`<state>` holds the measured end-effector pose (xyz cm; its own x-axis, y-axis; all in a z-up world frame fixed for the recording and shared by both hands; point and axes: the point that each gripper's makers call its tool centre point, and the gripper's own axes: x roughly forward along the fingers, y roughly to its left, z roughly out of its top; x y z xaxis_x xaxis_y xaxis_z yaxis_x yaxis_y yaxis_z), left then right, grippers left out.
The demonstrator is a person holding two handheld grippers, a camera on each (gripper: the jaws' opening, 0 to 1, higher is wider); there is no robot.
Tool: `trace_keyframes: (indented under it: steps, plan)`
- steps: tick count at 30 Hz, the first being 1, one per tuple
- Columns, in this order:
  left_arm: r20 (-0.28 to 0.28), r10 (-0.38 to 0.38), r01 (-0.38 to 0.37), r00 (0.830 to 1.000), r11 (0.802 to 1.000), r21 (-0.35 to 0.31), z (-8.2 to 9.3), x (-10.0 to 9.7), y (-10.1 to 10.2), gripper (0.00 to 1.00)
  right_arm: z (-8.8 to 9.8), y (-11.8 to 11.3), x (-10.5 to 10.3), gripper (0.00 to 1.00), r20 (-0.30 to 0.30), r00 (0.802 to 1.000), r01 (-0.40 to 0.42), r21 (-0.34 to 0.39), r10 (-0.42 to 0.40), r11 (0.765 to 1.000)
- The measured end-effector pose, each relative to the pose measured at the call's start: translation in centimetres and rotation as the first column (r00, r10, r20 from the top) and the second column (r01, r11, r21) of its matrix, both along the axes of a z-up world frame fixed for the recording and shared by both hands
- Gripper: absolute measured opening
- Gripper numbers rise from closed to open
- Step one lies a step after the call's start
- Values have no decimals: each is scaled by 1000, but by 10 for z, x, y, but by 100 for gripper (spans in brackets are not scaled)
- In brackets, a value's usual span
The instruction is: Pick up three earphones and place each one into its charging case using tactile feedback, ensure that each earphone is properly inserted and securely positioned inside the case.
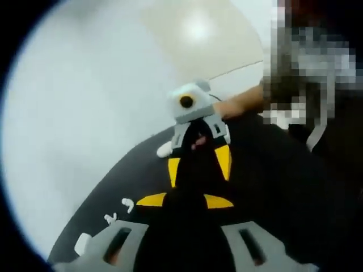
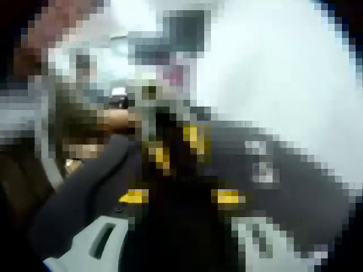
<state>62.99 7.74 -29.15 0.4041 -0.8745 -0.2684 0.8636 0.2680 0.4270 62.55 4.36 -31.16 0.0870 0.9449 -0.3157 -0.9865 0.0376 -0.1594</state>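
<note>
Two earphones (image 1: 119,211) lie on the worktop (image 1: 272,170), left of the left tool (image 1: 184,199); the right tool (image 1: 199,161) faces it beyond.

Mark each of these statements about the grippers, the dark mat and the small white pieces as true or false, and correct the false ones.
1. The work surface is a dark mat. True.
2. Small white earphones lie on the mat in the left gripper view. True.
3. The other gripper in the left gripper view has red jaws. False: its jaws are yellow and black.
4. A white piece lies beside that gripper on the mat. True.
5. The right gripper view is sharp enough to read every earphone. False: it is heavily blurred and blocky.
6. The mat is bright green. False: it is black.
</note>
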Motion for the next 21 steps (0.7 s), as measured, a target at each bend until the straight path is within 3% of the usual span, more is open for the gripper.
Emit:
trace_keyframes:
  steps: [1,4,7,8,10,11,12,14,15,19,21]
  plan:
    - [-3,5,-5,1000,1000,-2,1,1,1,22,1,-2,1,44,4,1000,7,0,-7,1000]
    - [-78,35,-38,996,998,-46,0,6,4,25,8,-7,10,44,-5,999,50,30,-50,998]
    - [-138,46,-53,989,997,-49,-5,10,8,31,11,-6,13,45,-20,998,69,53,-68,996]
    - [-144,65,-68,987,997,-19,-10,12,12,32,10,-4,14,45,-22,997,70,50,-69,996]
    - [-79,124,-117,989,989,89,-21,22,23,28,6,-2,15,45,-18,997,72,32,-72,997]
    - [-84,99,-97,992,995,30,-14,21,21,26,4,-1,15,45,-18,997,74,28,-74,997]
    - [-98,111,-110,989,994,22,-13,21,22,24,3,2,16,45,-22,997,78,25,-77,997]
    - [-123,127,-134,984,990,-52,-1,26,26,23,-2,9,17,45,-50,993,104,6,-104,995]
    - [-136,145,-157,980,984,-83,5,29,30,23,-10,11,21,45,-62,988,142,-44,-144,989]
    - [-183,266,-298,946,937,-180,20,50,54,20,-8,24,19,47,-68,988,135,-48,-138,990]
    - [-174,306,-336,936,924,-184,22,57,62,19,-9,30,19,47,-58,991,119,-57,-122,991]
